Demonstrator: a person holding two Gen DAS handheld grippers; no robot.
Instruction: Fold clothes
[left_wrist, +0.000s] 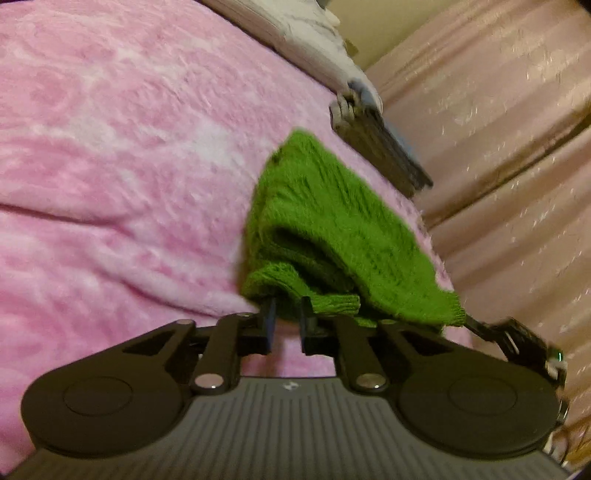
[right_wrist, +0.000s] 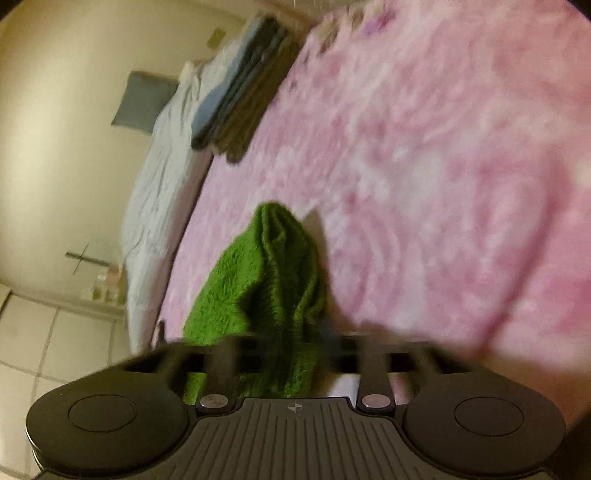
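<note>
Pinching the ribbed hem of the knit (left_wrist: 332, 229) with the left gripper (left_wrist: 288, 321), jaws almost together, cloth over the tips. Holding it by the hem most likely to lift that edge and fold it over.

Over at 3 o'clock in the left view, meeting the far corner of the same hem with the right gripper (left_wrist: 517, 334). In the right view, too blurry at the right gripper (right_wrist: 284, 339) to tell whether squeezing or let go; only green cloth running between the jaws. Two hands on one edge, likely to keep the fold straight.

Up from the jaws toward 1 o'clock in the left view: green, thick, fuzzy, with knitted ridges, bunched into a soft hump, partly lifted, the far end resting on the blanket (left_wrist: 110, 147). Looks only partly folded.

Under all of it: pink, fluffy, swirly, soft and flat, good for laying clothes out.

Farther off at 1 o'clock: a pile (left_wrist: 384, 151) of dark, flat folded things near the bed's edge, likely the done ones. Past that, at 2 o'clock, a shiny pale pink curtain (left_wrist: 498, 110) in long folds. In the right view at 9 o'clock, a wrinkled white sheet (right_wrist: 159, 192); at 8 o'clock, hard pale floor tiles (right_wrist: 55, 350).
</note>
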